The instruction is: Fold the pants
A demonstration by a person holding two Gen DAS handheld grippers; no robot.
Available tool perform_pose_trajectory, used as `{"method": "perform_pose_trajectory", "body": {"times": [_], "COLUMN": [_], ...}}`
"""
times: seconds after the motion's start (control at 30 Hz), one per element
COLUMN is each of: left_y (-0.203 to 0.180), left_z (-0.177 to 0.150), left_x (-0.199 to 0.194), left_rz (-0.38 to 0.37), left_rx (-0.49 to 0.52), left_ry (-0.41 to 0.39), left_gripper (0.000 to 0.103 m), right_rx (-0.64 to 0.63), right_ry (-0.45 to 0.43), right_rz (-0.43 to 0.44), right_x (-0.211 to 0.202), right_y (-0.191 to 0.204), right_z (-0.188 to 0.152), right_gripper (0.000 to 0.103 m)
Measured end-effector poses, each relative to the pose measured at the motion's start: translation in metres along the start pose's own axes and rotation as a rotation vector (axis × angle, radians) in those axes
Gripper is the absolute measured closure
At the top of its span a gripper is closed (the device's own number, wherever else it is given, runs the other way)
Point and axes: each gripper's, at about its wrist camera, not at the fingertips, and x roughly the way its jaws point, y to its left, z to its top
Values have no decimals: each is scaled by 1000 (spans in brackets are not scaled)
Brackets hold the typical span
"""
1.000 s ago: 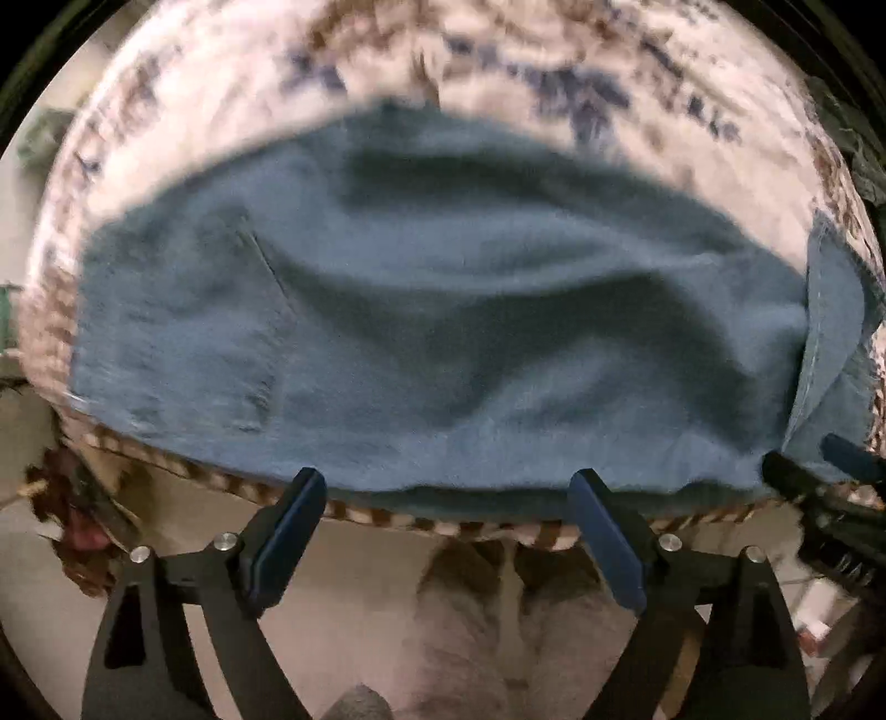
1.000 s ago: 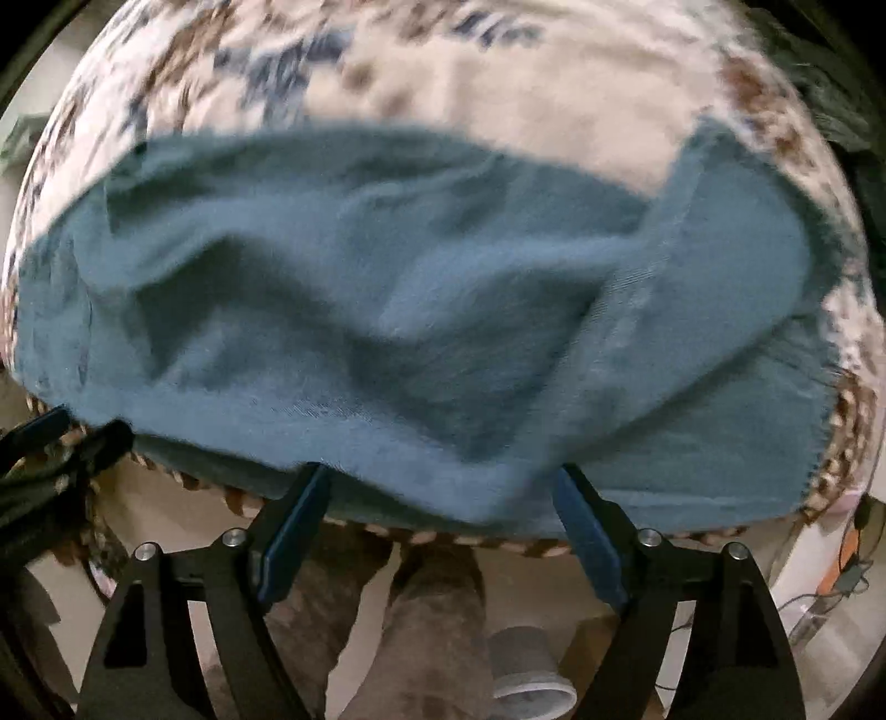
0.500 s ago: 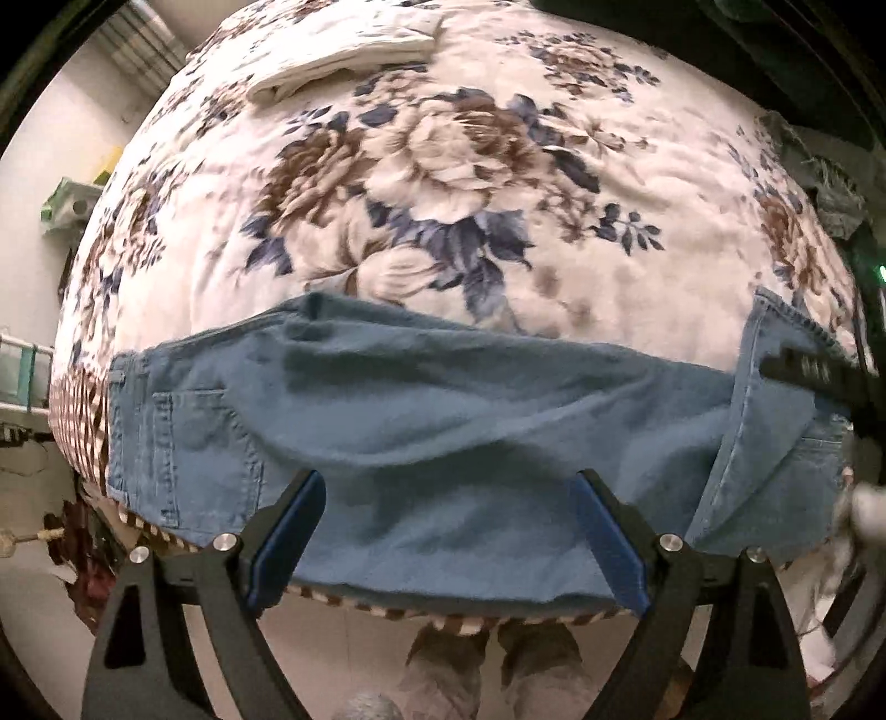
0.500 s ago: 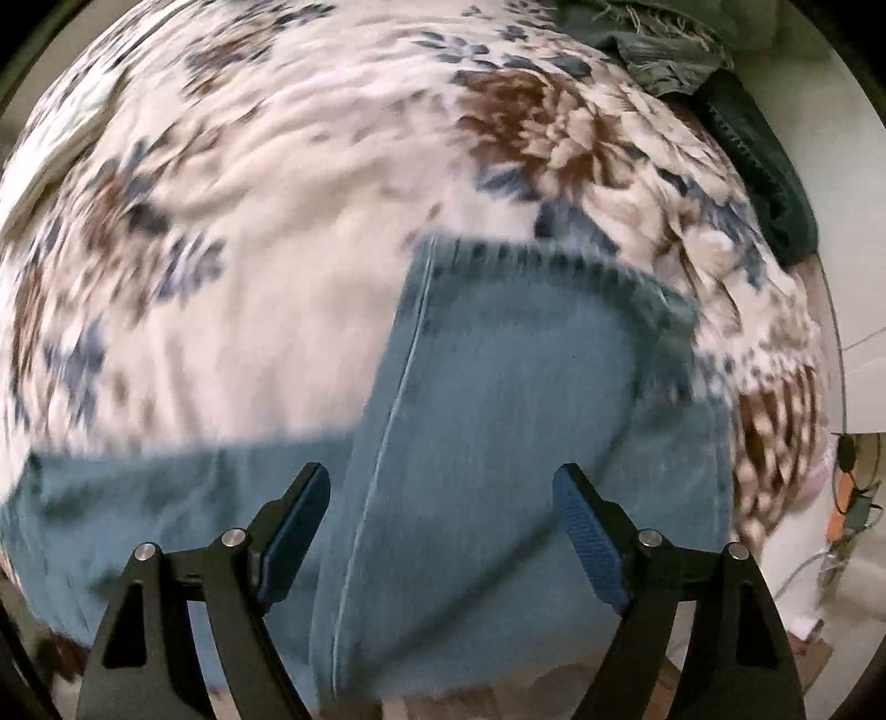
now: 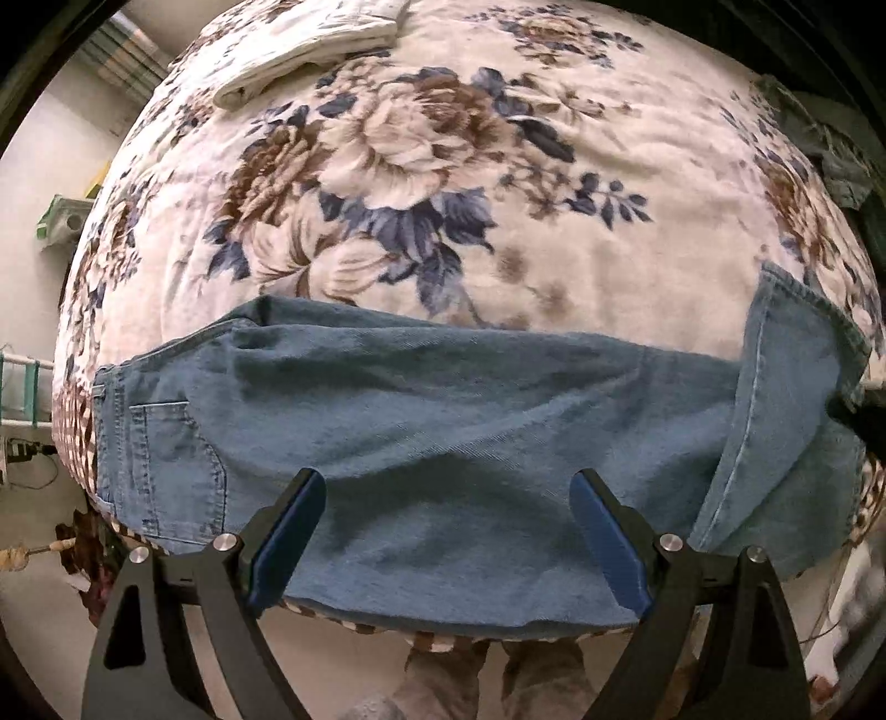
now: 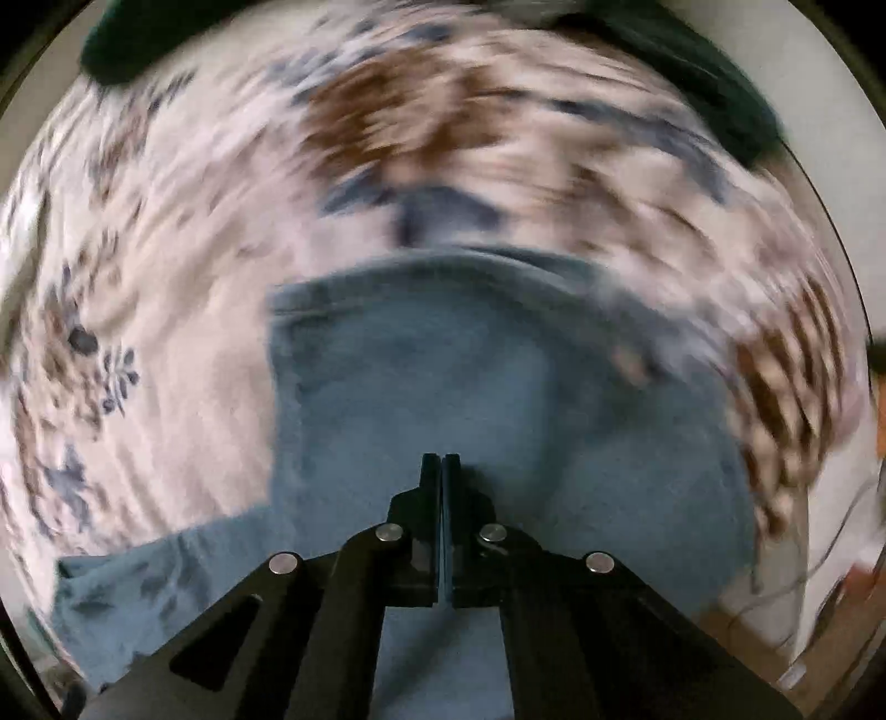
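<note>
While the jeans (image 5: 454,421) lie along the bed's (image 5: 498,166) near edge, left hand-held gripper (image 5: 448,531) gapes above them; right hand-held gripper (image 6: 441,471) closed, empty. Next: grasp folded hem end.

Blue denim pants (image 5: 443,443) lie flat along the floral bedspread's (image 5: 498,166) near edge.

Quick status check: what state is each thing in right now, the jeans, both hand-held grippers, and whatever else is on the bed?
Jeans: flat across the near bed edge, leg end folded over at right.
Left hand-held gripper: open, empty, above the jeans.
Right hand-held gripper: shut, no cloth visibly pinched.
White cloth: folded, at the far side.
Blanket: spread flat.
</note>
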Motion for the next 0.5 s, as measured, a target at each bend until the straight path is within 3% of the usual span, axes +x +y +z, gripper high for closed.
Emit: {"method": "perform_pose_trajectory", "body": {"times": [0.1,0.17,0.27,0.33,0.37,0.4,0.5], "left_y": [-10,-16,-26,-32,-34,-35,-34], "left_z": [-4,-5,-7,-7,-7,-7,-7], "left_x": [10,16,26,31,34,36,43], "left_rz": [0,6,47,95,114,133,135], "left_rx": [24,38,80,116,129,139,153], "left_ry": [25,37,46,44,41,37,43], "left_gripper": [13,13,13,13,13,13,13], "right_rx": [82,148,189,150,117,87,-8], "right_ry": [14,77,144,123,105,100,101], "right_rz": [24,82,131,126,120,112,58], "right_x": [-15,-8,16,21,20,26,41], "right_y": [-40,-66,-74,-63,-44,-38,-6], "right_z": [-30,-46,-41,-31,-25,-21,4], "right_gripper": [103,102,97,72,49,32,31]}}
